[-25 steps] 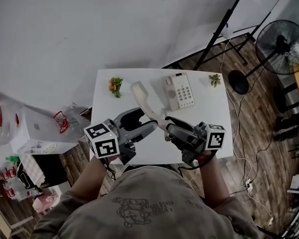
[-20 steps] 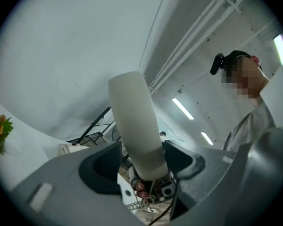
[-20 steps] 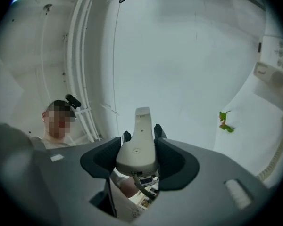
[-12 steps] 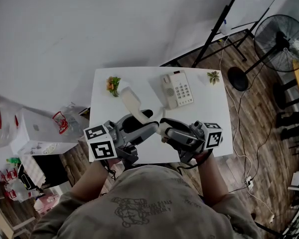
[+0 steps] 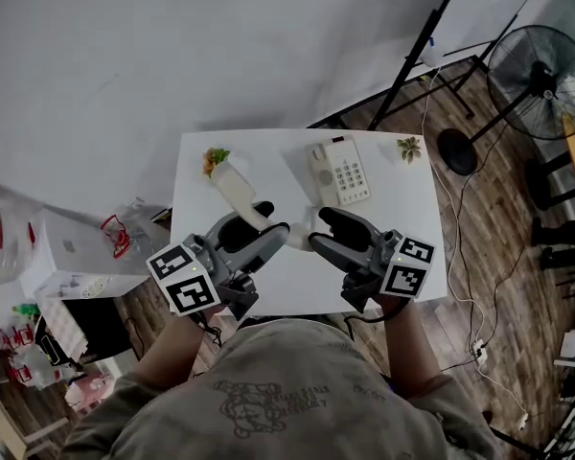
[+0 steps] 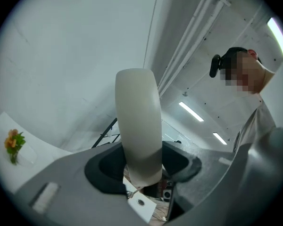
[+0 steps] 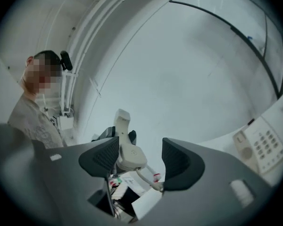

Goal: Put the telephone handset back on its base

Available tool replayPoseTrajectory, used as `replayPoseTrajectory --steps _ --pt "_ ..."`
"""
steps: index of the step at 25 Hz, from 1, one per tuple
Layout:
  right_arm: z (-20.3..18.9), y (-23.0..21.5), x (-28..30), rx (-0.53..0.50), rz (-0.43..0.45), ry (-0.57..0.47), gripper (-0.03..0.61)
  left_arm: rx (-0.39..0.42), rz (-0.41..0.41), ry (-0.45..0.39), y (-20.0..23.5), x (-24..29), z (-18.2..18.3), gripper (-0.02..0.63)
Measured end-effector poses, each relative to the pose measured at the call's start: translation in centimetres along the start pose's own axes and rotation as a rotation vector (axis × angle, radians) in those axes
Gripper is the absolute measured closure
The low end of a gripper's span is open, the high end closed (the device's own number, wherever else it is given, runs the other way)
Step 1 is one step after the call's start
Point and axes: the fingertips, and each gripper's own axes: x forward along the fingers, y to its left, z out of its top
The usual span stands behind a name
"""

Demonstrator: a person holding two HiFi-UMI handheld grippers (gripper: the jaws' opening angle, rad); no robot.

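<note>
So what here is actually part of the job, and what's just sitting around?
Part of the job: handset, clamped in the left gripper; base on the table; right gripper, open.

Just lying about: flowers; small plant; fan on the floor.

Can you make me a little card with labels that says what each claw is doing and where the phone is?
Left claw: shut on the handset, held up in the air
Right claw: open, holding nothing, near the handset's end
Base: on the white table, cradle empty
Handset on base: not yet
</note>
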Motion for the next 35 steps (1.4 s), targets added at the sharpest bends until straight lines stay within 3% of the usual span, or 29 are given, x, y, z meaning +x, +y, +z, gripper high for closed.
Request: replayPoseTrajectory --steps 2,7,10,22,35 --pt "1.1 -0.8 -0.9 -0.107 -0.122 -0.018 0.307 0.025 0.045 -0.001 0.6 -0.3 0.5 0.39" --pt "5.6 -2.9 -5.8 -0.466 -0.593 -0.058 0.498 0.123 0.215 0.054 2.9 -1.1 0.6 0.39" --pt "7.4 -2.7 -7.8 -0.568 -0.746 -0.056 0.552 0.142 0.287 0.078 4.1 -1.7 0.5 0.39" --pt "6.8 -4.0 -10.0 -0.549 -0.87 0.006 0.552 0.098 0.381 0.161 5.4 0.6 -2.5 0.39" --pt "5.3 -7.4 -14.0 -0.451 -0.952 0.063 0.552 -0.1 0.536 0.172 12.8 8.9 -8.4 0.396"
